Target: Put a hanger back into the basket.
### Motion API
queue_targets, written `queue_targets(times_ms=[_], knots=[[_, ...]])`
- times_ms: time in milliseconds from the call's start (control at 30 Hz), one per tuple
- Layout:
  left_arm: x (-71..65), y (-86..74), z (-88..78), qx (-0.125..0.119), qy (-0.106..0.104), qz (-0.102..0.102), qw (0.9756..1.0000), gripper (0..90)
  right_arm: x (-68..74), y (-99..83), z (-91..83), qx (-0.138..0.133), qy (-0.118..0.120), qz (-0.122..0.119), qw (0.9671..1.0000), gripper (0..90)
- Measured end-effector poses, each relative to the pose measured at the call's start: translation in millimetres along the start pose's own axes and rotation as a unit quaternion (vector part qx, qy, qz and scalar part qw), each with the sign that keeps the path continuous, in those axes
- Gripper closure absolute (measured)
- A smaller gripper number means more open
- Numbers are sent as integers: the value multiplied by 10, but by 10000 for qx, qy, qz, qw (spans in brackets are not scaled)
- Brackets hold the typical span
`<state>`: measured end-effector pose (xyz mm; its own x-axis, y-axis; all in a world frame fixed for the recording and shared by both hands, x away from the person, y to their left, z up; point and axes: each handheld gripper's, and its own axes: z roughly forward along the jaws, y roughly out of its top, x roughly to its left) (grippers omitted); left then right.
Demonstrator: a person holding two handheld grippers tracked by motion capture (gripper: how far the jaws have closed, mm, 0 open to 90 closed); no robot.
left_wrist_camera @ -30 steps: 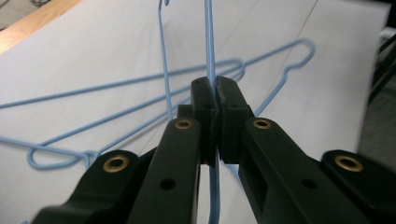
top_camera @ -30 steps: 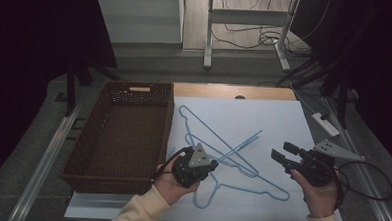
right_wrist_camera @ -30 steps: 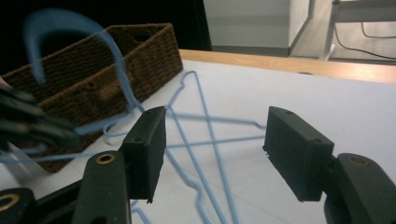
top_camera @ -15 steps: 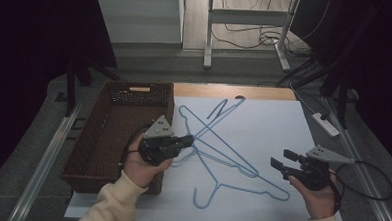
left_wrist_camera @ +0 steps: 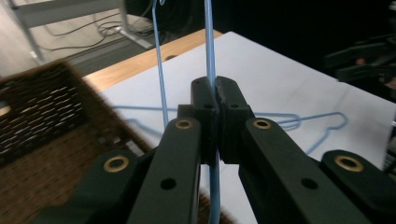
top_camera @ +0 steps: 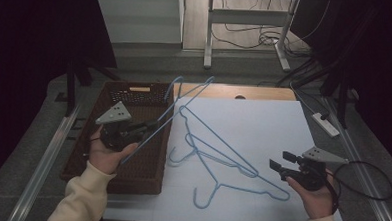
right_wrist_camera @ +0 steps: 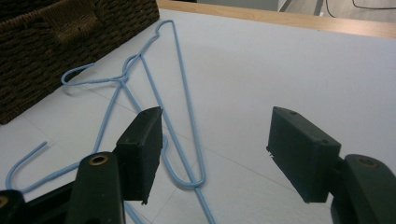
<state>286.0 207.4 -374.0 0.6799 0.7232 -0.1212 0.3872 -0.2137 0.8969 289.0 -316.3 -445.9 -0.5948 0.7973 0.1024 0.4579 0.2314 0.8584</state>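
Note:
My left gripper (top_camera: 144, 128) is shut on a blue wire hanger (top_camera: 184, 105), held aloft and slanting over the wicker basket (top_camera: 134, 95). In the left gripper view the wire (left_wrist_camera: 208, 42) runs up between the closed jaws of the left gripper (left_wrist_camera: 216, 100). Two more blue hangers (top_camera: 217, 141) lie overlapping on the white sheet (top_camera: 263, 123). Just right of the lower hanger's end, my right gripper (top_camera: 280, 160) stands open. Seen from the right gripper (right_wrist_camera: 215, 140), a hanger corner (right_wrist_camera: 191, 182) lies on the sheet below the gap, untouched.
The brown wicker basket (right_wrist_camera: 56, 42) stands at the sheet's left edge, its inside dark. A strip of bare wooden tabletop (top_camera: 265, 93) runs behind the sheet. A white power strip (top_camera: 325, 123) and cables lie off the right side. Metal rails flank the table.
My left gripper has carried its hanger up and to the left, from over the sheet to above the basket. The right gripper has stayed nearly in place, low at the right.

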Motion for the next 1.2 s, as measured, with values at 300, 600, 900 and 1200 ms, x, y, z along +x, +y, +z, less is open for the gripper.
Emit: queue_targets(times_ms=[300, 600, 900, 1200], knots=[[506, -302, -158, -2, 171, -558, 9983, 879, -2, -25, 37, 83, -32, 22, 10000, 357], [715, -485, -341, -53, 278, -714, 9970, 879, -5, -40, 56, 143, -61, 49, 9999, 357], [715, -522, -467, 5, 340, -605, 9976, 880, -4, -43, 57, 142, -64, 53, 9999, 357], [747, -636, -463, 278, 283, -580, 9975, 880, 9, -41, 71, 193, -56, 18, 9998, 356]])
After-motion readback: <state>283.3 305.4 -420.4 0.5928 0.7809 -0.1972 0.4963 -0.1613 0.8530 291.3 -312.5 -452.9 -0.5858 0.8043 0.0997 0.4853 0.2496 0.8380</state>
